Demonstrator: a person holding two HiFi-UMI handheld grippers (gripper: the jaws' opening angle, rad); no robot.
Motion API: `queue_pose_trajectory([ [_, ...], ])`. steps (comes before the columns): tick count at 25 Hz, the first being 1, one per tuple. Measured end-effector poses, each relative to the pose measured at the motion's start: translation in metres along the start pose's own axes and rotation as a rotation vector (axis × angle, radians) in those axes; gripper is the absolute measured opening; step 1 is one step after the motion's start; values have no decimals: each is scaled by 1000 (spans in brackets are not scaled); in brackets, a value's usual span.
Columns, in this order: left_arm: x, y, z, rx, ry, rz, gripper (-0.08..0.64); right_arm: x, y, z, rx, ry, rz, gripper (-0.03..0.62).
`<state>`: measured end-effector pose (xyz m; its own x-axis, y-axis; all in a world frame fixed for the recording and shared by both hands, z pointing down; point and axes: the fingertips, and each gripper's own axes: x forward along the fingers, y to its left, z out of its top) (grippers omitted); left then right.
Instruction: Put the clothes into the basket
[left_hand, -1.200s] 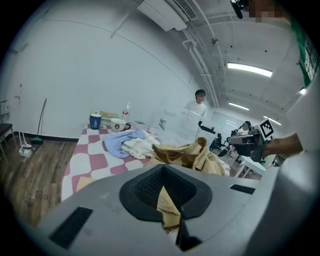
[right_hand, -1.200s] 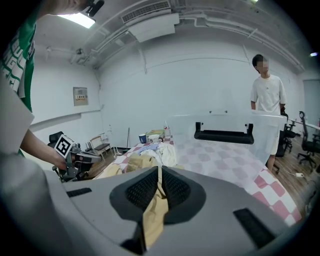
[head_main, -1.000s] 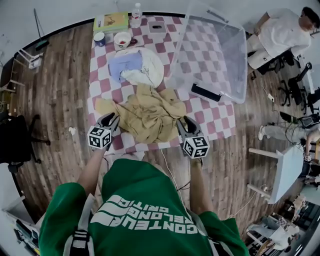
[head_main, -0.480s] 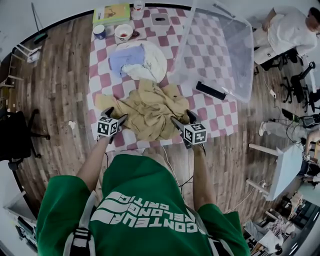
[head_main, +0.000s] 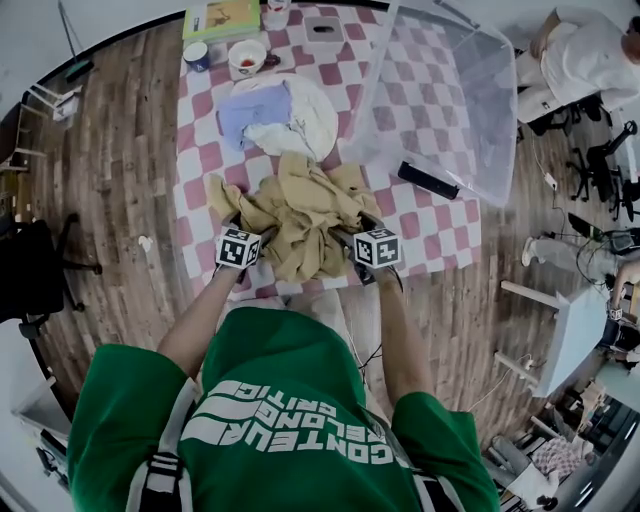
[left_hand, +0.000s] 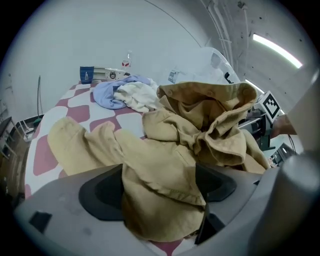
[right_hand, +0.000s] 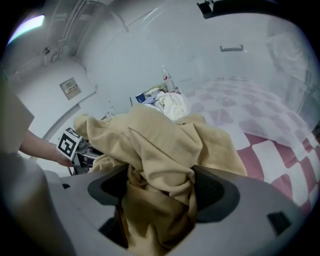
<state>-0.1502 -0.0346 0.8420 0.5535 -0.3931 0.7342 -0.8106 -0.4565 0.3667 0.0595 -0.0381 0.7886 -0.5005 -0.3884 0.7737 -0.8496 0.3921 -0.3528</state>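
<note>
A crumpled tan garment lies on the near part of the red-and-white checked table. My left gripper is at its left edge and my right gripper at its right edge. Both have just been opening their jaws. In the left gripper view the tan cloth fills the gap of the left gripper. The right gripper likewise has a tan fold bunched between its wide jaws. The clear plastic basket stands at the table's right. Blue and white clothes lie further back.
A black bar-shaped object lies by the basket's near rim. A blue cup, a white bowl and a book stand at the table's far end. A person sits at the upper right. A dark chair is on the left.
Both grippers have come down and inward onto the tan garment, and their jaws have spread wide. The garment is now bunched up between them.
</note>
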Motion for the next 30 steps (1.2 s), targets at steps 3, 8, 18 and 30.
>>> queue_pose_trajectory([
  [3,6,-11,3,1,-13,-27,413,9,-1,-2,17,10,11,383],
  [8,20,-38,4,50,6,-98,411,16,-3,-4,38,15,23,383],
  [18,41,-81,9,40,-14,-166,364,19,-5,-3,57,27,38,382],
  [30,46,-113,18,-100,-43,-221,161,11,-3,-6,87,29,122,326],
])
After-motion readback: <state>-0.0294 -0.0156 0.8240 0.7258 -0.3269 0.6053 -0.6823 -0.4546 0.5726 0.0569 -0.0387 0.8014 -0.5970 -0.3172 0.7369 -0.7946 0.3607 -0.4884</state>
